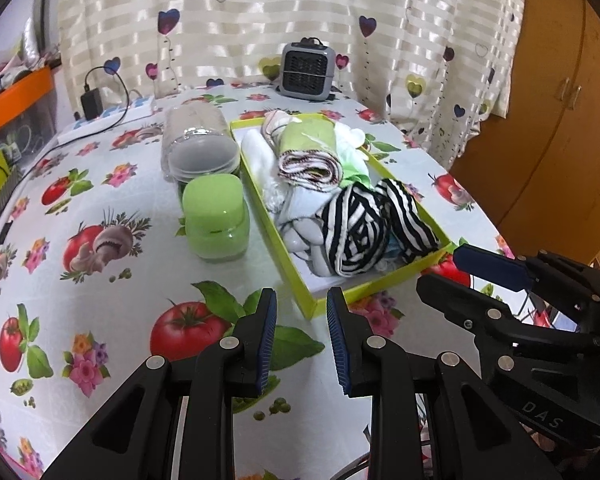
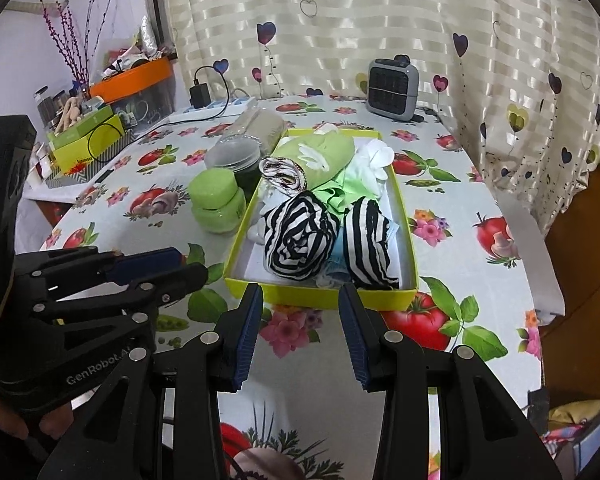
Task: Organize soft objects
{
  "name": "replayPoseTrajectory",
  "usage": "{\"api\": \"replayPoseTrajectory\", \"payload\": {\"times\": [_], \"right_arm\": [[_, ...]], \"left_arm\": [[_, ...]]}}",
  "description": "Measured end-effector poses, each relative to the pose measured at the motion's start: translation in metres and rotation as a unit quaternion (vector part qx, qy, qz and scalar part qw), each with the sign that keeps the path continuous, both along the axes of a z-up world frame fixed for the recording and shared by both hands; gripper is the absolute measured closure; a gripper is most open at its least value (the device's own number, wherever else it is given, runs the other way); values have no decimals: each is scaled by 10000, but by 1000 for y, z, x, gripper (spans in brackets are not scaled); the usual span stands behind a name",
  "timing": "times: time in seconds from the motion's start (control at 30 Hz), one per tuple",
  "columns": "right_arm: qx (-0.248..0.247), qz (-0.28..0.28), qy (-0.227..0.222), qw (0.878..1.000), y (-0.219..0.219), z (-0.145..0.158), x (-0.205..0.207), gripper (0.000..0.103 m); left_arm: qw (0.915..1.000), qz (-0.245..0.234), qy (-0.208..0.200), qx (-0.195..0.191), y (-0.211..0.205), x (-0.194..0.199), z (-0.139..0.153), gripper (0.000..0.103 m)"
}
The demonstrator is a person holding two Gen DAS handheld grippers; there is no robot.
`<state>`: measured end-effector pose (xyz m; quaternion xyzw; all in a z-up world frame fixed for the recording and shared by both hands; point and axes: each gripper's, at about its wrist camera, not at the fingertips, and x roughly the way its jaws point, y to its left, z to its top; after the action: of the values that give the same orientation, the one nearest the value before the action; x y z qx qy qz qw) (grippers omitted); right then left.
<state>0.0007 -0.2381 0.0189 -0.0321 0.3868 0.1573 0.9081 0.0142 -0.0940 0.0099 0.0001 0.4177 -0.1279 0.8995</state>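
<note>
A shallow yellow-green box sits on the table. It holds two rolled black-and-white striped cloths, a rolled green cloth and white cloths. My left gripper is open and empty, just short of the box's near left corner. My right gripper is open and empty in front of the box's near edge. Each gripper shows in the other's view, the right one and the left one.
A green lidded jar and a clear tub lying on its side stand left of the box. A grey fan heater is at the back. A power strip with charger lies back left.
</note>
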Motion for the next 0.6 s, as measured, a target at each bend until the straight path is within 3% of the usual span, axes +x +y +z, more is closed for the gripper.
{"api": "replayPoseTrajectory", "payload": {"times": [0.6], "right_arm": [[-87, 98, 140, 9998, 7, -6, 20, 62]], "left_arm": [[9999, -69, 121, 75, -2, 13, -8, 77]]}}
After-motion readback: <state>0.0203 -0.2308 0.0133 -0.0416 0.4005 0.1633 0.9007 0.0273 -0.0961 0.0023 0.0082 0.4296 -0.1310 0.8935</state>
